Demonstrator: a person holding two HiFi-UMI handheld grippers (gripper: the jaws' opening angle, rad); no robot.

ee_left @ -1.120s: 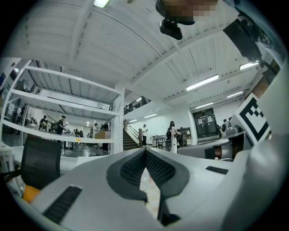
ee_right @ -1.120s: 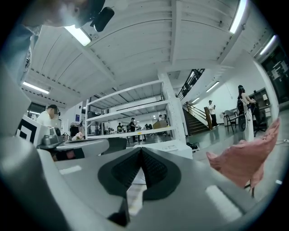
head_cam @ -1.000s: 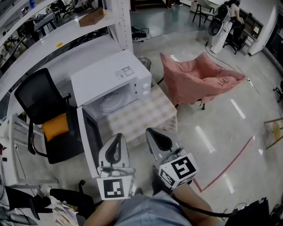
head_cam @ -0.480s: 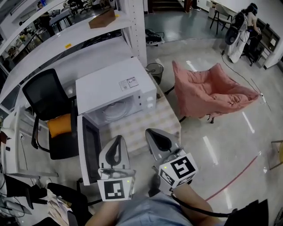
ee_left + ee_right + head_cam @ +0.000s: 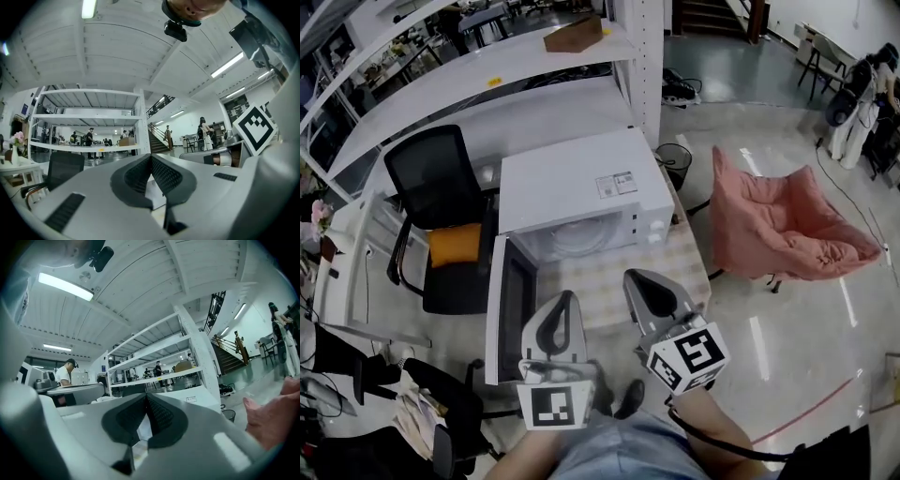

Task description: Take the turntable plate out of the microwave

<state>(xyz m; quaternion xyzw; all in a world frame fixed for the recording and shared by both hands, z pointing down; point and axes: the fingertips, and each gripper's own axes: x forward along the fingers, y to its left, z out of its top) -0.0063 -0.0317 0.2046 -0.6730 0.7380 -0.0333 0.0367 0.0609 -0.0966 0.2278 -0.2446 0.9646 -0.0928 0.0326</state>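
Checkered table (image 5: 614, 279), one microwave (image 5: 581, 183) (one plate (image 5: 579, 240))

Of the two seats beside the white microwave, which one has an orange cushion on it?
The black office chair left of the white microwave; the pink fabric lounge chair has none.

Our left gripper (image 5: 566, 300) and right gripper (image 5: 639, 281) are pale grey with dark ribbed jaws. Each bears a black-and-white marker cube (image 5: 555, 405), and a black cable (image 5: 722, 448) trails from the right one.
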